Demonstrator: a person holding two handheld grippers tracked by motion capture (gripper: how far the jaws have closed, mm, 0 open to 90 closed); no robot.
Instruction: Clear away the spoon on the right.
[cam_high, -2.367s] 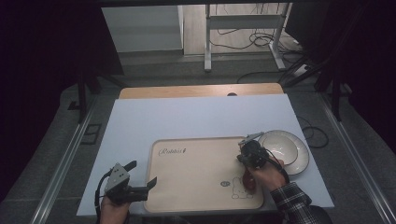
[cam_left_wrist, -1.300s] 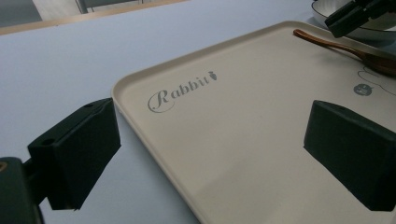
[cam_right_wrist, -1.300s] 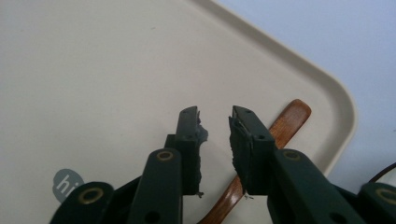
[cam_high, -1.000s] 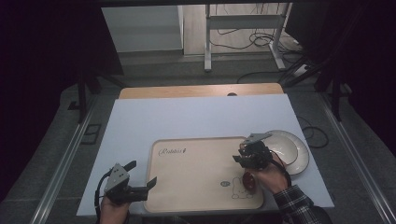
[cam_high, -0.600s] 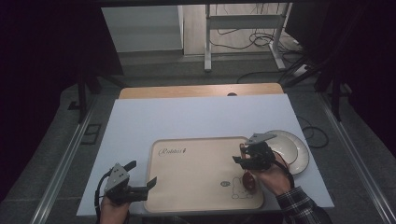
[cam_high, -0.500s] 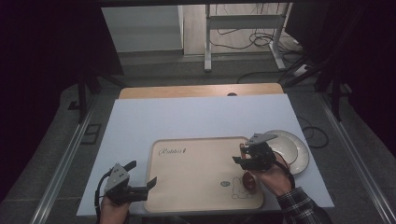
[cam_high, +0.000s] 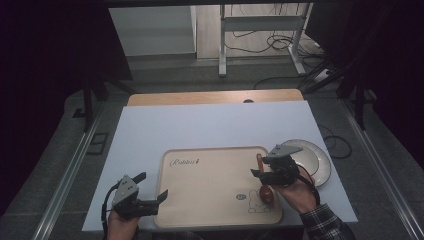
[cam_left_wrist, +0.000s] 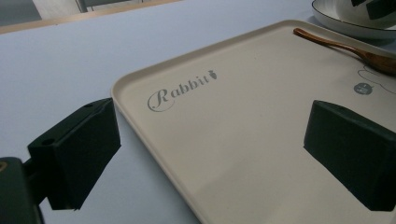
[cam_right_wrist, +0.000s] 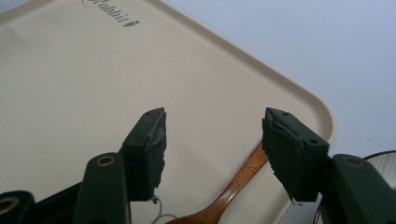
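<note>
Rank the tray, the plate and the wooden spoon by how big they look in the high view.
1. Beige tray, largest by far.
2. White plate, partly hidden behind the right hand-held gripper.
3. Wooden spoon, smallest, lying on the tray.

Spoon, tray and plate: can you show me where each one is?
Wooden spoon (cam_high: 266, 193), high view, on its bowl.
Tray (cam_left_wrist: 243, 140), left gripper view, on its bare floor.
Plate (cam_high: 320, 161), high view, on its right rim.

Brown spoon (cam_high: 263, 186), beige tray (cam_high: 200, 195) (grey lettering)
</note>
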